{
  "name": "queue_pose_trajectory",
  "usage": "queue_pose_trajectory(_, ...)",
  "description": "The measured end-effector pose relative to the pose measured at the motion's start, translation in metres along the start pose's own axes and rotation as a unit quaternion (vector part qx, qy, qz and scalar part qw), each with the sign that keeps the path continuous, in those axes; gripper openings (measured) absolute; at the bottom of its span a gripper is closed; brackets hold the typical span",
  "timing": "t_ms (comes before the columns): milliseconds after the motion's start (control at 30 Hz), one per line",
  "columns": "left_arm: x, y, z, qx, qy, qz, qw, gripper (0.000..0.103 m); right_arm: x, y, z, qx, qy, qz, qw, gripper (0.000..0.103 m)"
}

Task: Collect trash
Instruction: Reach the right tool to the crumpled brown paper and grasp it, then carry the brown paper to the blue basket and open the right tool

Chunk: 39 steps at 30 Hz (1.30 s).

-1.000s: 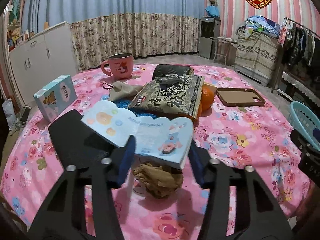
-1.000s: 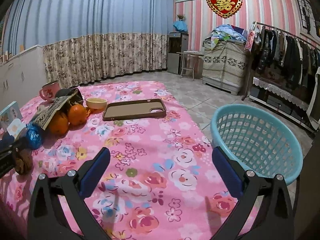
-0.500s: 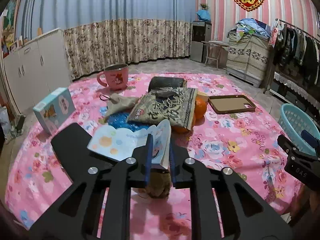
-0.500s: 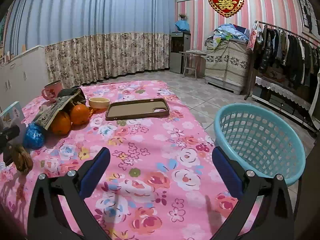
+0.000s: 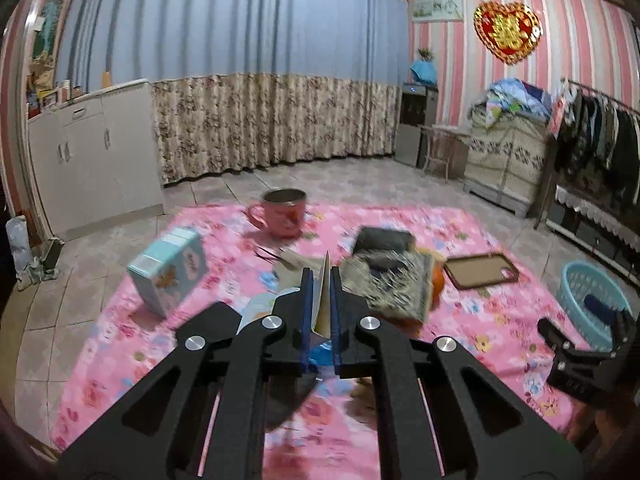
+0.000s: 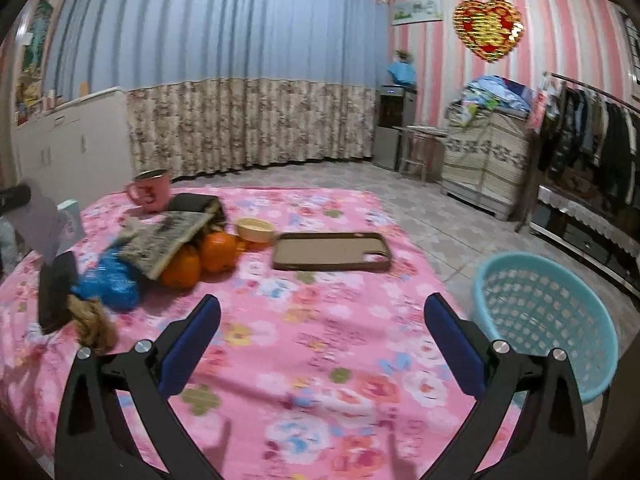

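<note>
My left gripper [image 5: 322,292] is shut on a light blue printed paper wrapper [image 5: 325,280], held edge-on above the pink flowered table [image 5: 480,320]. In the right wrist view the same wrapper [image 6: 42,220] hangs at the far left, clear of the cloth. A crumpled brown paper [image 6: 94,320] and a crumpled blue wrapper [image 6: 108,284] lie on the table beneath it. My right gripper [image 6: 322,308] stands open over the table's near right part, with nothing between its fingers. A turquoise basket [image 6: 520,312] sits on the floor at the table's right edge and also shows in the left wrist view [image 5: 592,300].
On the table are a pink mug [image 5: 282,212], a light blue box [image 5: 168,276], a dark printed snack bag [image 6: 164,240] over oranges [image 6: 216,252], a small bowl [image 6: 256,229], a brown phone case [image 6: 330,252] and a flat black object [image 6: 56,292]. Cabinets, curtains and a clothes rack ring the room.
The left jaws closed on the paper wrapper and lifted it off the table, away from the brown paper. The right gripper shifted slightly and stayed open.
</note>
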State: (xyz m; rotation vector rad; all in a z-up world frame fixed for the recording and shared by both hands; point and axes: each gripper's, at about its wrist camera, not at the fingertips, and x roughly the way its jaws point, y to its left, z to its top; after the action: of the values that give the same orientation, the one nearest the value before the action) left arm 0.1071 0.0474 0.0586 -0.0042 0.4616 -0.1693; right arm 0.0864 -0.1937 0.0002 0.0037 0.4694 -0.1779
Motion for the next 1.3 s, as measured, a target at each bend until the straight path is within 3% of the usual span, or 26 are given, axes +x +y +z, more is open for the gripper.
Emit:
queue_pose_trajectory(333, -0.031, 0.051, 0.011, -0.003, -0.021, 0.020, 0.9996, 0.006, -0.005, 0.081, 0.002, -0.034, 0.020, 0.084, 0.996, 0.099)
queue_pose_trajectory(667, -0.038, 0.080, -0.006, -0.016, -0.015, 0.024, 0.9995, 0.006, 0.008, 0.144, -0.013, -0.074, 0.063, 0.110, 0.989, 0.098)
queue_pose_trajectory(733, -0.038, 0.082, -0.009, -0.019, -0.015, 0.023, 0.9995, 0.006, 0.015, 0.151, -0.016, -0.084, 0.071, 0.105, 0.988, 0.094)
queue_pose_trajectory(833, -0.036, 0.085, -0.012, -0.027, -0.012, 0.019, 0.9994, 0.006, 0.027, 0.158, -0.022, -0.089, 0.097, 0.113, 0.985, 0.078)
queue_pose_trajectory(900, -0.035, 0.084, -0.013, -0.029, -0.010, 0.018, 0.9994, 0.006, 0.032, 0.156, -0.024, -0.085, 0.108, 0.124, 0.983, 0.053)
queue_pose_trajectory(1000, -0.033, 0.081, -0.013, -0.026, -0.007, 0.020, 0.9994, 0.006, 0.031, 0.152, -0.022, -0.075, 0.105, 0.149, 0.980, 0.033)
queue_pose_trajectory(1300, -0.031, 0.051, -0.001, -0.005, -0.010, 0.018, 0.9998, 0.006, 0.018, 0.100, 0.012, -0.051, 0.067, 0.153, 0.985, 0.033)
